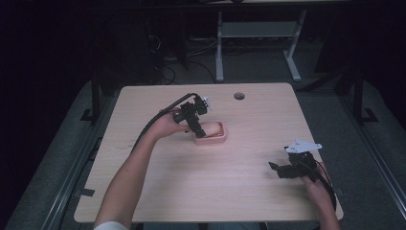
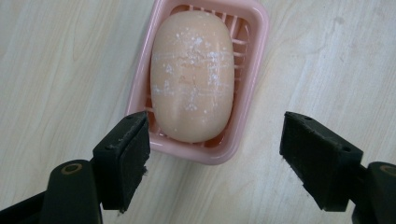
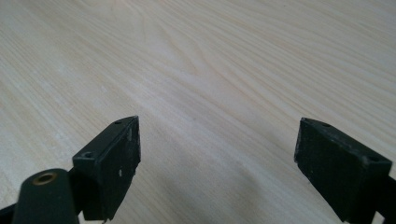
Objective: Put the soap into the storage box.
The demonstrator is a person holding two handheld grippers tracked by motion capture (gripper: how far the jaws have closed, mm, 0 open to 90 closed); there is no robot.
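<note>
A bar of soap (image 2: 192,77) is seen lying in a pink soap dish (image 2: 254,70) near the middle of the worktop (image 1: 249,191). The left gripper (image 2: 215,158) is held just above the near end of the dish, its fingers (image 2: 123,158) spread wide and grasping nothing. The step in hand is judged to be the approach to the soap. Next, the fingers would need to be lowered astride the bar and closed on its sides. The right gripper (image 3: 217,163) is held released above bare wood, well apart from the dish.
</note>
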